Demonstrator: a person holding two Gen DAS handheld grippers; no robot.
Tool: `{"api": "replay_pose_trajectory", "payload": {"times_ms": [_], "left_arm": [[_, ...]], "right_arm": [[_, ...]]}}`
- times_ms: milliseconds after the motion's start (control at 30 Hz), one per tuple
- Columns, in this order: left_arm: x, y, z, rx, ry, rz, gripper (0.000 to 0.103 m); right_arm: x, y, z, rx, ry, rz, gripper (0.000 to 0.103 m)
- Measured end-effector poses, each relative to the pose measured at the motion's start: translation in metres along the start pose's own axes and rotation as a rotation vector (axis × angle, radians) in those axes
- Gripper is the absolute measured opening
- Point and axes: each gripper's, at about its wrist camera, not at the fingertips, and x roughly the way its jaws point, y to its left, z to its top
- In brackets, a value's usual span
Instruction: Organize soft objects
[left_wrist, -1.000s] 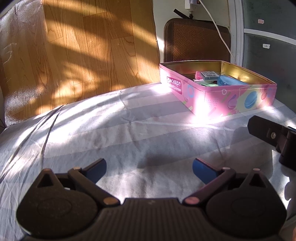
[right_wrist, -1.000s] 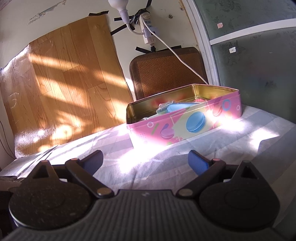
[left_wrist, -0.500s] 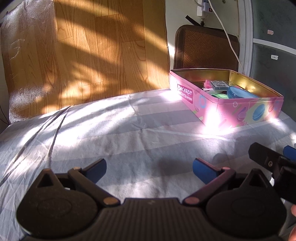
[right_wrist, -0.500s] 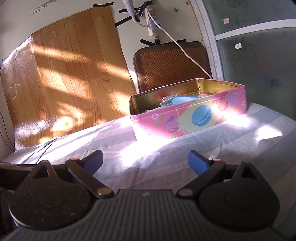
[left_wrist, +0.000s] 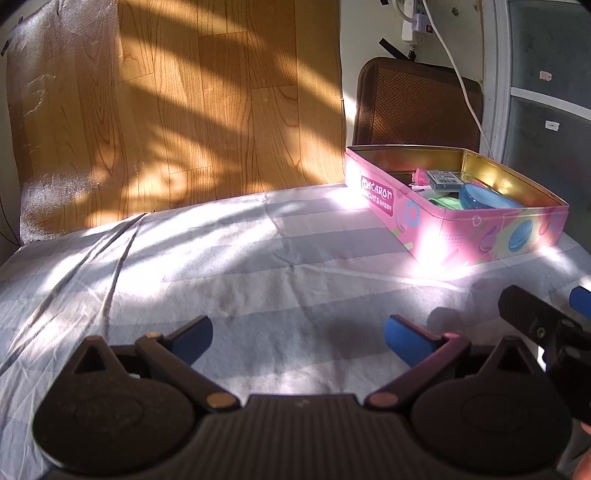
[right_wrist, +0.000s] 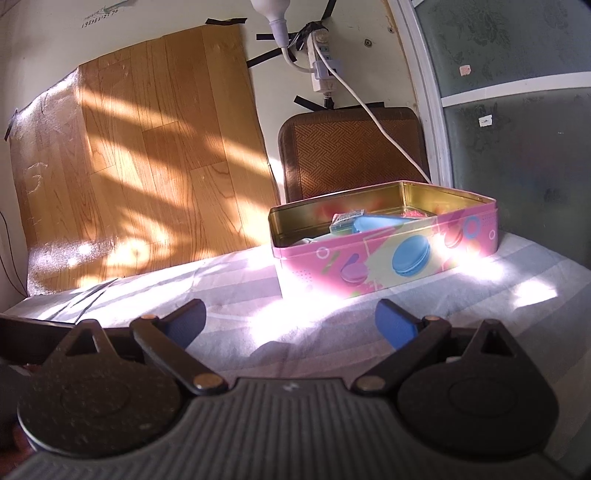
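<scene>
While the left gripper (left_wrist: 297, 338) hangs spread and empty over the striped sheet (left_wrist: 221, 258), the pink tin (left_wrist: 458, 229) sits at two o'clock, holding a blue pouch (left_wrist: 484, 197), a green piece (left_wrist: 445, 203) and a small packet (left_wrist: 443, 178). These probably handle light and limp; pinch the pouch mid-body.

From the right gripper (right_wrist: 290, 325), likewise spread and empty, the tin (right_wrist: 388, 254) stands at one o'clock; its near wall hides most contents, and glare washes out the sheet (right_wrist: 369, 325).

left wrist: low over sheet (left_wrist: 258, 258), faces tin (left_wrist: 461, 221) from its left
right wrist: nearer, faces tin's long side
shared: tin, wood panel (right_wrist: 155, 166)
</scene>
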Motion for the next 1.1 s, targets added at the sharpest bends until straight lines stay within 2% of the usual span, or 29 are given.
{"api": "replay_pose_trajectory", "payload": {"times_ms": [133, 467, 1100], "left_arm": [[-0.0001, 0.0021, 0.0000, -0.007, -0.003, -0.007, 0.103], [-0.0012, -0.0010, 0.0003, 0.034, -0.020, 0.035, 0.103], [0.0070, 0.0021, 0.0011, 0.023, 0.055, -0.001, 0.103]], "right_arm": [[0.0014, 0.0024, 0.0001, -0.002, 0.002, -0.002, 0.100], [0.0026, 0.0071, -0.0010, -0.009, 0.001, -0.004, 0.100], [0.0025, 0.0057, -0.0026, 0.005, -0.005, -0.017, 0.100]]}}
